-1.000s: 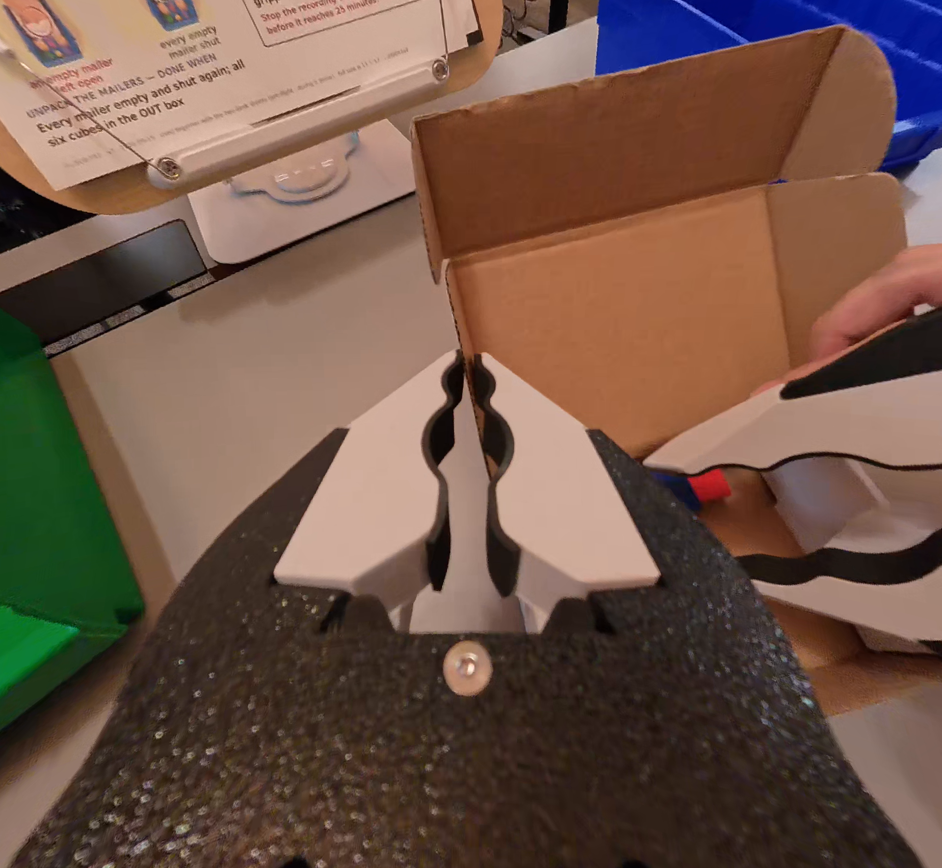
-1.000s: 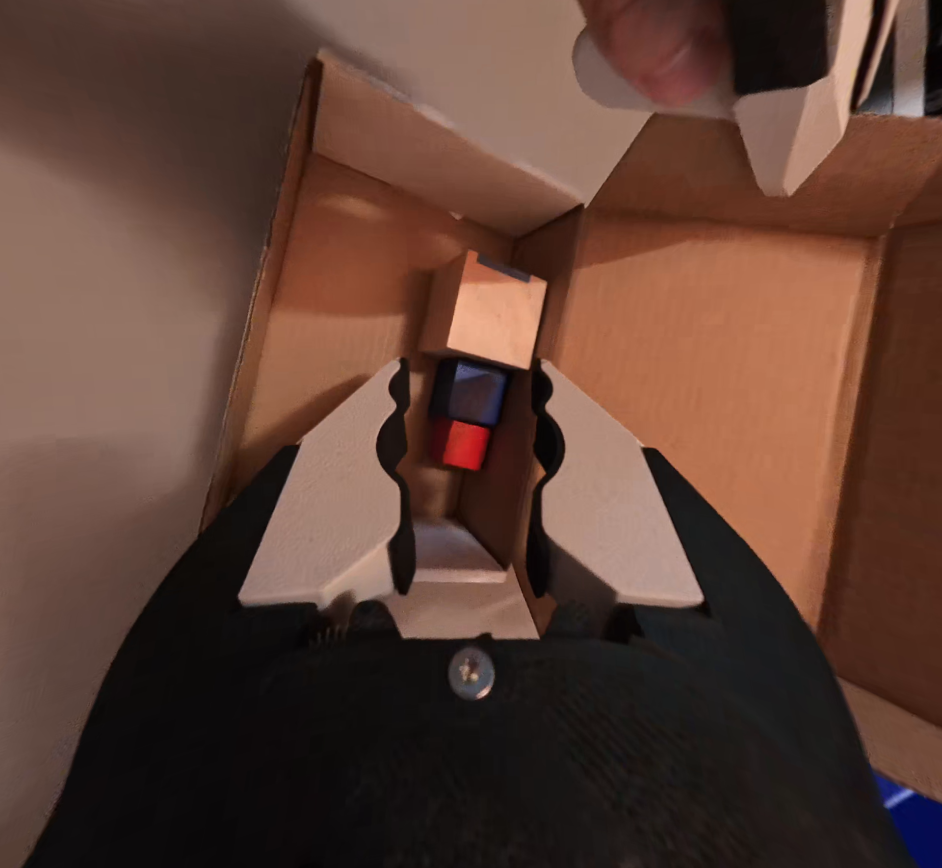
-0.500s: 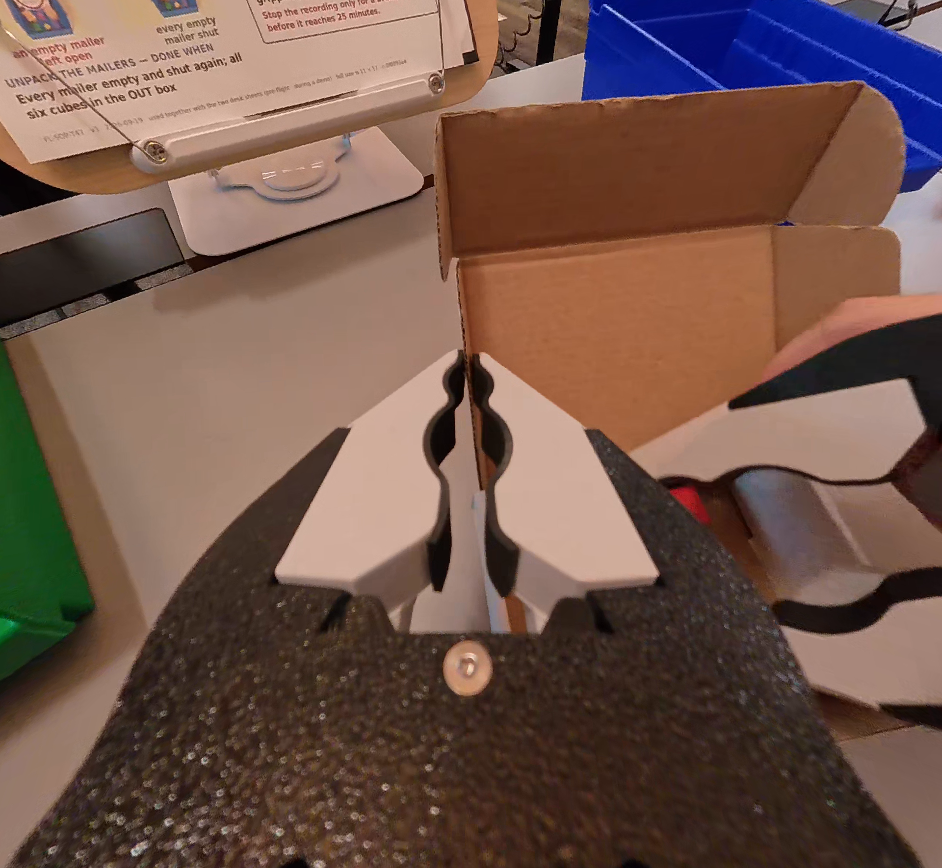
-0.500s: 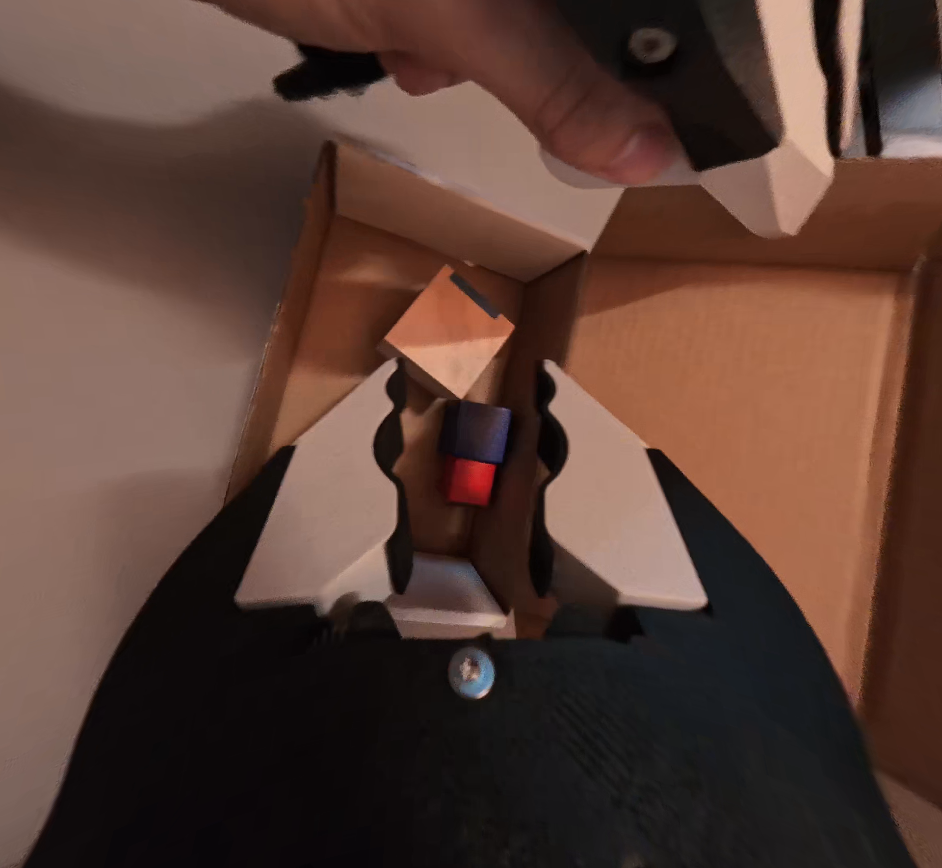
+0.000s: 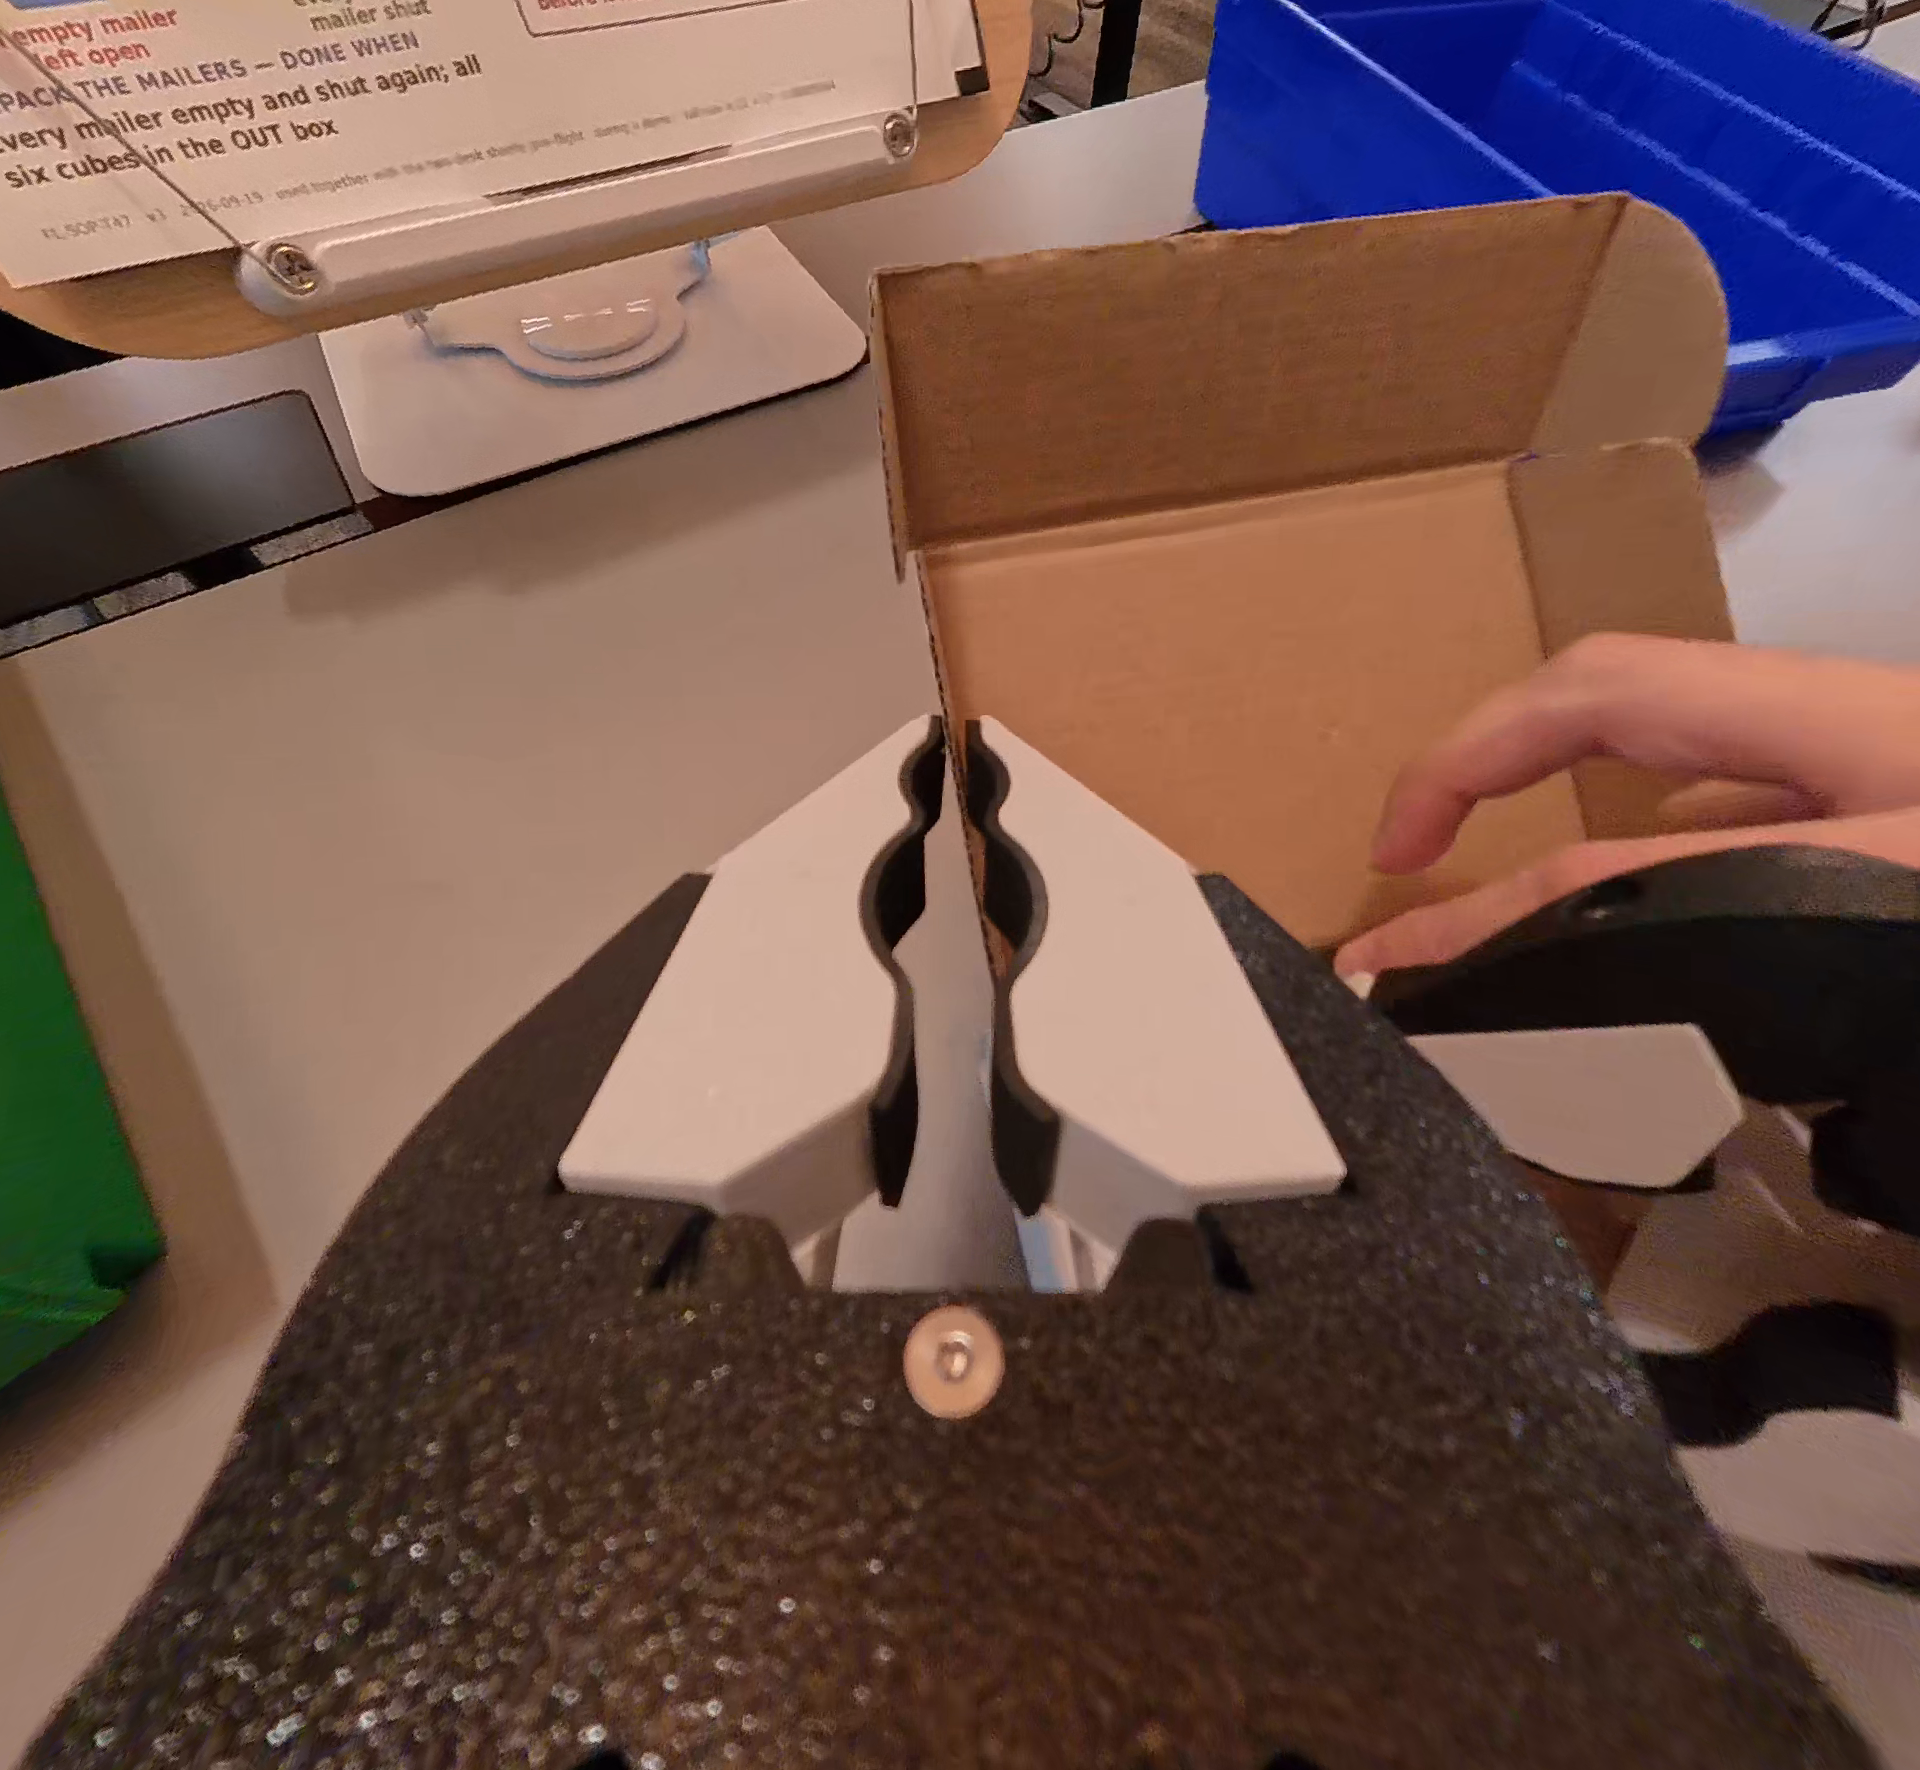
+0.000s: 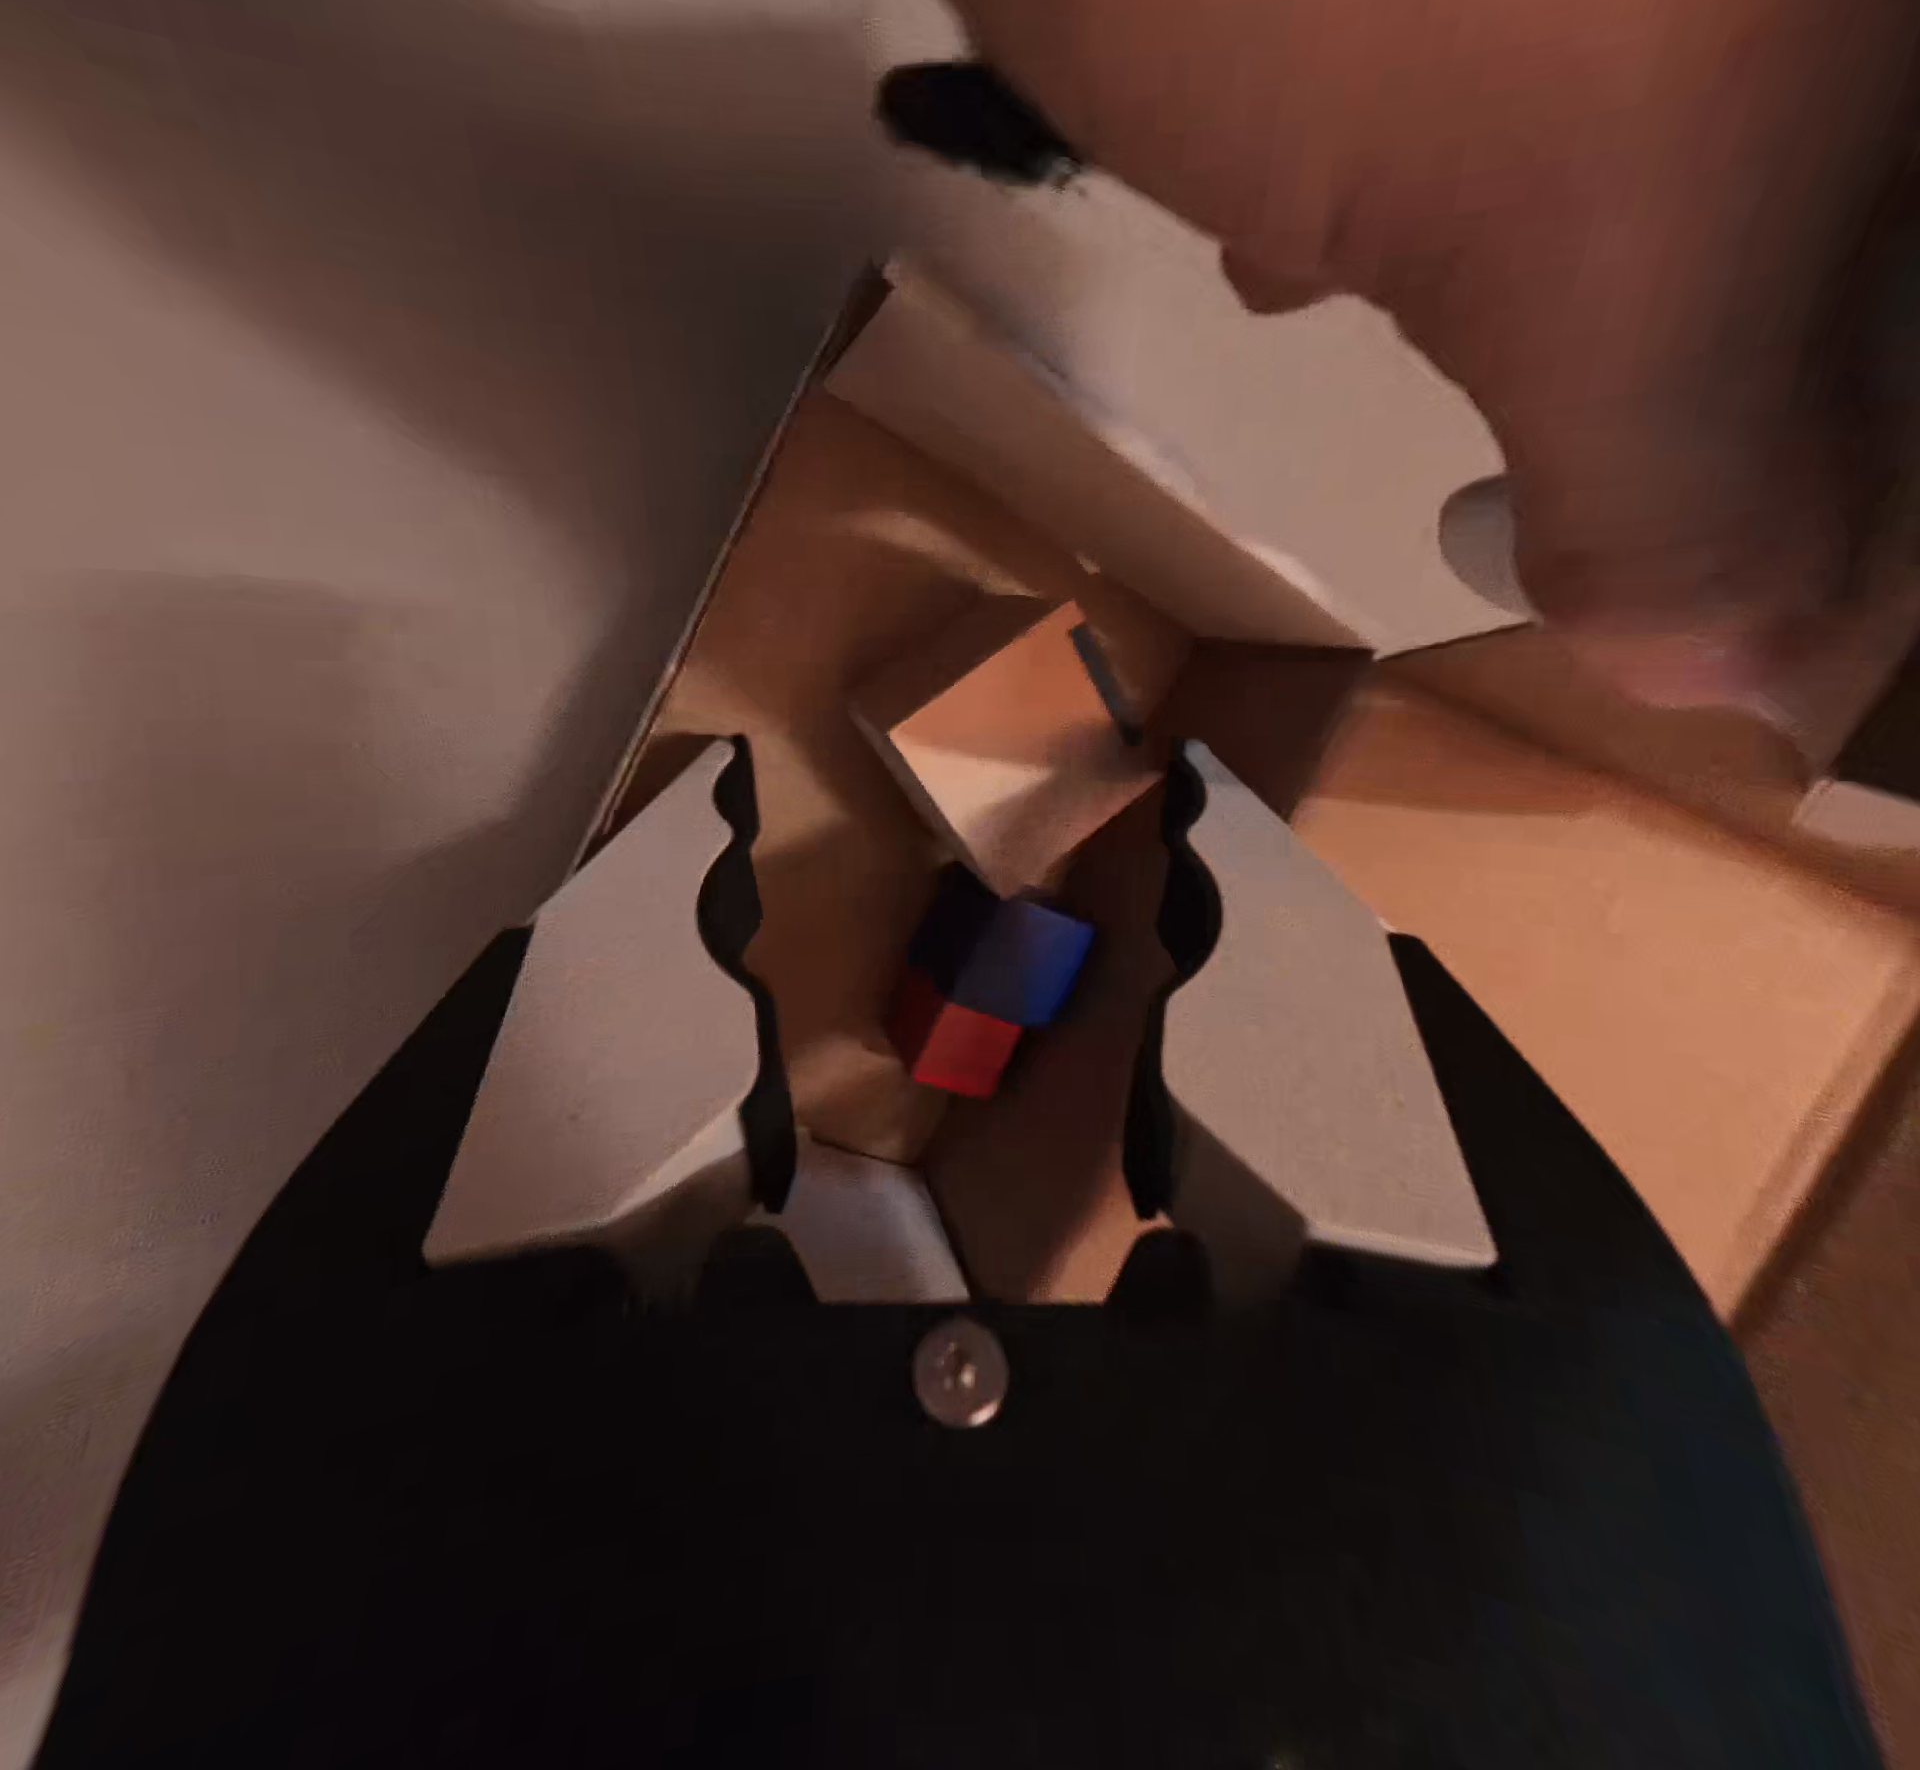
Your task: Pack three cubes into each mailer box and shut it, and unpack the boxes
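The mailer box [image 5: 1247,702] is steadied by the left gripper [image 5: 954,733], jaws clamped on its wall, while the right gripper [image 6: 961,764], jaws apart, must close on a cube [image 6: 1023,957].

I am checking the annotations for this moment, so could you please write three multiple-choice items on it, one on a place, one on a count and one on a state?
1. Where are the cubes?
A. In the blue bin
B. Inside the mailer box
C. On the table

2. How many cubes show in the right wrist view?
A. One
B. Three
C. Six

3. What is the left gripper doing?
A. Hanging open
B. Shut on a cube
C. Shut on the box's side wall

Answers:
1 B: the wooden cube, blue cube and red cube lie inside the mailer box.
2 B: those three are seen.
3 C: the left gripper has the cardboard edge between its fingers.
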